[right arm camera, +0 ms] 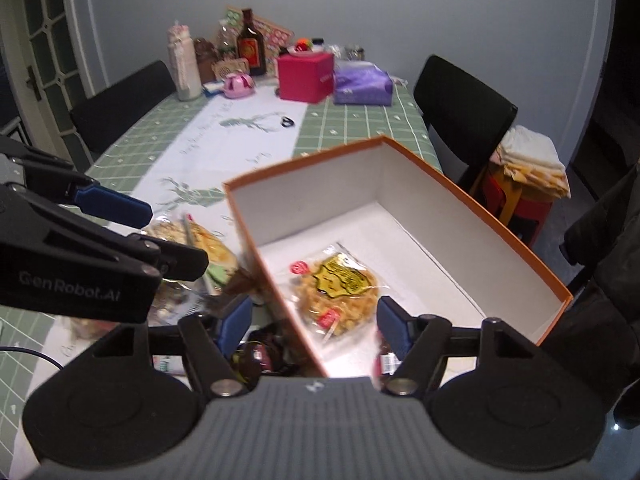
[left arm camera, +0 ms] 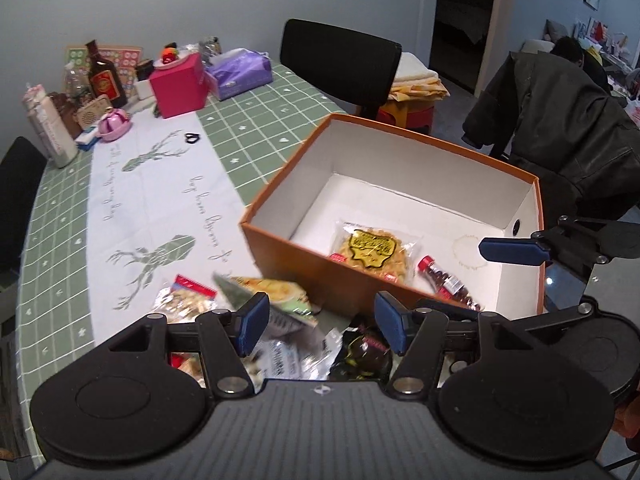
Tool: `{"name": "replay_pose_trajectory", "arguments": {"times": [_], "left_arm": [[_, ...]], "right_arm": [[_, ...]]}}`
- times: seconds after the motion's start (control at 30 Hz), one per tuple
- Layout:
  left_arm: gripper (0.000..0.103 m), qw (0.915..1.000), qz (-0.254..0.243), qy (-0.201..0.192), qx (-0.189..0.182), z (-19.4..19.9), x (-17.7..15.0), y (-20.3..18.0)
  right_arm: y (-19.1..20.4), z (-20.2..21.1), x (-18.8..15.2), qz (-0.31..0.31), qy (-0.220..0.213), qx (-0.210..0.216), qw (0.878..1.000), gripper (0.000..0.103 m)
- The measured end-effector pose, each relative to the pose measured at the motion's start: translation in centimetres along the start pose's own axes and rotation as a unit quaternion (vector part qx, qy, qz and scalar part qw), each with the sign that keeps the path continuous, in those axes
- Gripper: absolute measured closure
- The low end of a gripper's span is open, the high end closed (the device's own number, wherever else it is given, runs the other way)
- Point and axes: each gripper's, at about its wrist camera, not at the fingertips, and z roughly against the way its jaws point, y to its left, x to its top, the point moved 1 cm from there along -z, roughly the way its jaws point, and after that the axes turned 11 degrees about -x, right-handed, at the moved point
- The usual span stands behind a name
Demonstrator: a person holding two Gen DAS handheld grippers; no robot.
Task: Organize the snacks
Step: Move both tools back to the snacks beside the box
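Orange-walled box (left arm camera: 320, 264), white inside, sits just ahead of your tongs and holds a round cracker packet (left arm camera: 374, 252) and a small red-capped bottle (left arm camera: 446, 282), while a loose heap of snack packets (left arm camera: 280, 300) lies beneath and to the left of your left gripper (left arm camera: 318, 322), outside the box's near wall. Both your left gripper and your right gripper (right arm camera: 314, 326) stand with jaws apart and nothing between the pads, angled downward, the right one straddling the box's near corner. Risk, as I judge it: lowering the right gripper from here could catch that wall and shove or tip the box, and the slick overlapping packets could slip from a shallow pinch.
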Motion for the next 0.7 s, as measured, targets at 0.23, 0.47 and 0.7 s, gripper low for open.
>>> {"name": "replay_pose_trajectory", "arguments": {"times": [0.23, 0.47, 0.7], "left_arm": [[0.027, 0.9992, 0.019, -0.033, 0.015, 4.0, -4.6, 2.3], [0.018, 0.9895, 0.075, -0.122, 0.017, 6.1, -10.4, 5.8], [0.018, 0.9830, 0.110, -0.127, 0.074, 4.3, -15.0, 8.8]], "right_arm": [[2.4, 1.9, -2.6, -0.022, -0.035, 0.022, 0.999, 0.035], [4.8, 0.8, -6.2, -0.036, -0.035, 0.021, 0.999, 0.033], [6.1, -1.9, -9.0, -0.053, 0.006, 0.018, 0.998, 0.033]]}}
